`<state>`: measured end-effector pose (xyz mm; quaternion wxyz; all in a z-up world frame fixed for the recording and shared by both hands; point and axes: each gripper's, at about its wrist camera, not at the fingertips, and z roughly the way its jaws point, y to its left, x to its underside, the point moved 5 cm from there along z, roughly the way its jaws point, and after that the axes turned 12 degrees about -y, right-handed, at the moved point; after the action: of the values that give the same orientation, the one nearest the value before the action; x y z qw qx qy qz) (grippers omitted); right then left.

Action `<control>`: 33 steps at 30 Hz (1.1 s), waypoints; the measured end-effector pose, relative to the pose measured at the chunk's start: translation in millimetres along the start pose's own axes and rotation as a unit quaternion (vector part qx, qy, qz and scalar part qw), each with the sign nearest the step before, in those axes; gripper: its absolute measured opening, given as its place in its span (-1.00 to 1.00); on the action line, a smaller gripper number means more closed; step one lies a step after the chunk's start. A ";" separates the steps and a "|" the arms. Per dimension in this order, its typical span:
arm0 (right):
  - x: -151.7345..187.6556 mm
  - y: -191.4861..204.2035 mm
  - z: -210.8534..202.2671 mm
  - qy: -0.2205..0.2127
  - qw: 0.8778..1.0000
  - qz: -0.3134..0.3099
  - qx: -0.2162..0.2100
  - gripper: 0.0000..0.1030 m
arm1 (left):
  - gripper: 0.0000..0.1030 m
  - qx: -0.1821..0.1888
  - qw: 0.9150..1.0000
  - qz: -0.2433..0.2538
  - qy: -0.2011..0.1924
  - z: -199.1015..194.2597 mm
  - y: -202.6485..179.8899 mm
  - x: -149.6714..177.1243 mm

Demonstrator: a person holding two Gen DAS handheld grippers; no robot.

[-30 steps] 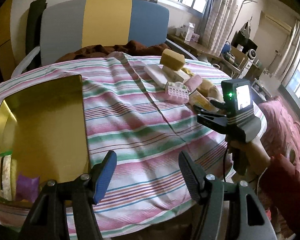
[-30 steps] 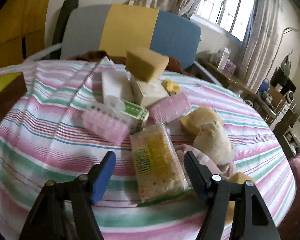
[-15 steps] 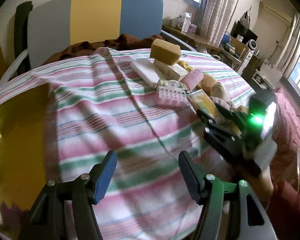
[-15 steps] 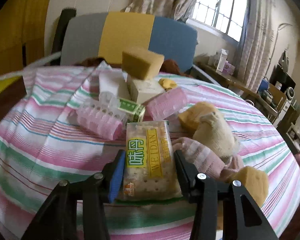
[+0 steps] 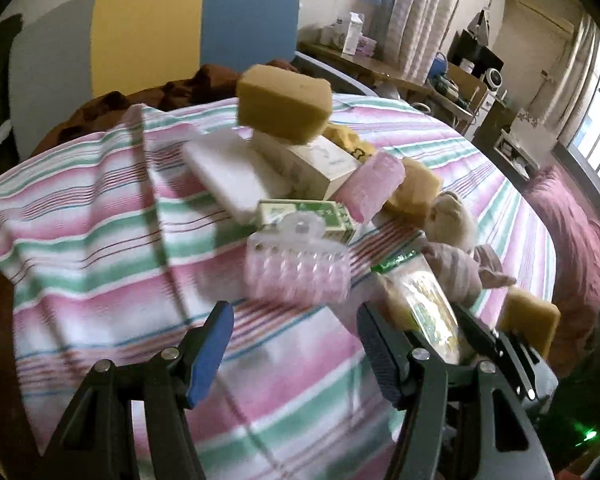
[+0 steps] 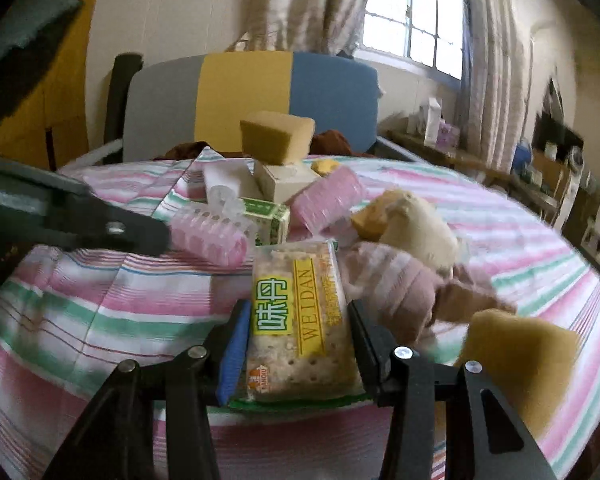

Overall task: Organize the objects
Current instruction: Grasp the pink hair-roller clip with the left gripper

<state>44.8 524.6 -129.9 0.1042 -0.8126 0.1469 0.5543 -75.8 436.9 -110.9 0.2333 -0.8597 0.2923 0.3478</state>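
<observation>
1. Headboard [image 6: 252, 100]: panels of grey, yellow and blue, upright against a cream wall [image 6: 172, 12].
2. Striped bedcover [image 5: 100, 240]: pink, green and white bands, with a brown blanket [image 5: 148, 100] bunched at its far end.
3. Barred window [image 6: 412, 12]: bright daylight, flanked by pale patterned curtains [image 6: 312, 4].
4. Wooden side table [image 5: 380, 68]: cluttered with boxes, standing along the window wall.
5. Second window [image 5: 596, 132]: far right, also daylit.
</observation>
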 end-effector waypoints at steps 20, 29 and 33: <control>1.3 -17.9 15.8 0.016 0.998 0.058 -0.020 -0.06 | 0.28 0.000 0.997 0.065 -0.044 28.8 -13.2 -6.2; 3.0 -14.2 11.0 0.015 0.998 0.058 -0.019 -0.06 | 0.26 -0.005 0.998 0.053 -0.031 40.7 -7.9 -3.7; 4.3 -13.0 8.9 0.015 0.998 0.056 -0.017 -0.06 | 0.25 -0.013 0.998 0.041 -0.045 33.6 -1.4 1.0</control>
<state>43.2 539.2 -137.1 0.0570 -0.8128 0.1842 0.5497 -89.8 457.9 -133.2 0.2202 -0.8338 0.3118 0.3989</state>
